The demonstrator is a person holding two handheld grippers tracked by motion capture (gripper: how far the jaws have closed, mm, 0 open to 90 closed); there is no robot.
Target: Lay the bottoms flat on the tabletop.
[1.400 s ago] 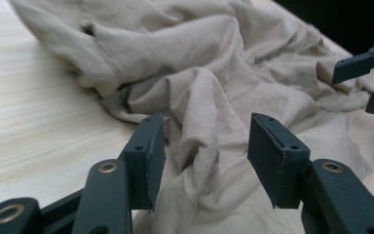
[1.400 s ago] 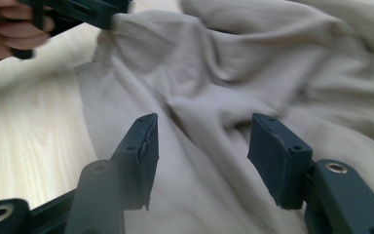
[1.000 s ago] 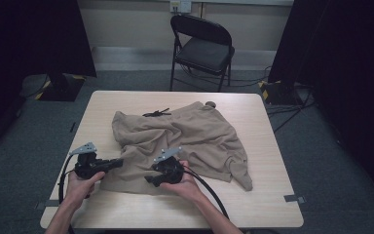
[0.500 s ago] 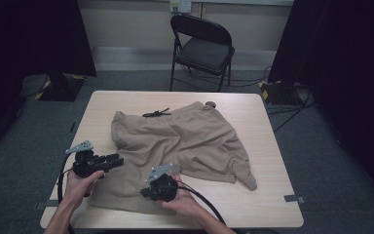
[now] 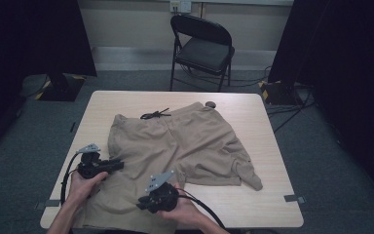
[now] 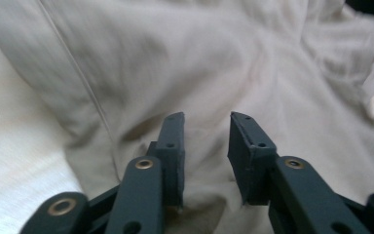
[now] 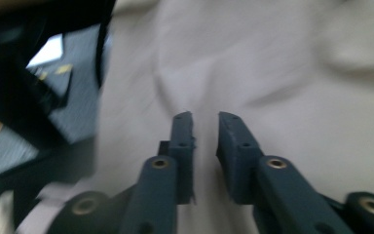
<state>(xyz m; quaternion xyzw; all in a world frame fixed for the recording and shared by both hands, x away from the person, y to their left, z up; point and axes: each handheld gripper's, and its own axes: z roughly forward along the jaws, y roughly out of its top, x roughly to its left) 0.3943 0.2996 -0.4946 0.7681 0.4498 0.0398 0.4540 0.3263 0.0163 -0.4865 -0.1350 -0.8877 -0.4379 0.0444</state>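
The left gripper (image 5: 114, 165) at 8 o'clock and the right gripper (image 5: 143, 204) at 6 o'clock rest on tan shorts (image 5: 185, 146) spread over the wooden table (image 5: 268, 204); both jaw pairs sit slightly apart, clamping nothing, the left having just closed a little, the right opened. The left gripper view shows a seam, the right gripper view grey floor. A black folding chair (image 5: 202, 48) stands at 12 o'clock; no writing can be read.

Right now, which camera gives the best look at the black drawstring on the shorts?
The high view: the drawstring lies knotted at the waistband of the tan shorts, seen whole. The two gripper views look close along their jaws at blurred tan fabric, with no waistband in frame.
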